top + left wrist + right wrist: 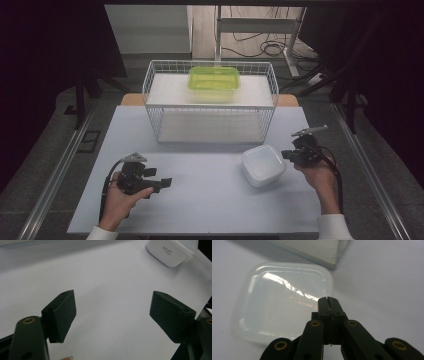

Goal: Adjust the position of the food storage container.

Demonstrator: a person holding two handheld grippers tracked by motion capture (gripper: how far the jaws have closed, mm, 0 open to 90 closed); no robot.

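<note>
I am holding my right gripper (328,298) with its black jaws pressed together on nothing, tips hovering just beside the near edge of the translucent white square plastic container (263,165), while my left gripper (112,315) is hanging wide apart over the bare white table (200,200), well away from it. The container is sitting on the table's right side, in front of the white wire basket (210,102) holding a lime-green plastic box (214,82). I am judging it light, thin-walled, slightly flexible and slick, so I would pinch a rim wall rather than span the whole body.
</note>
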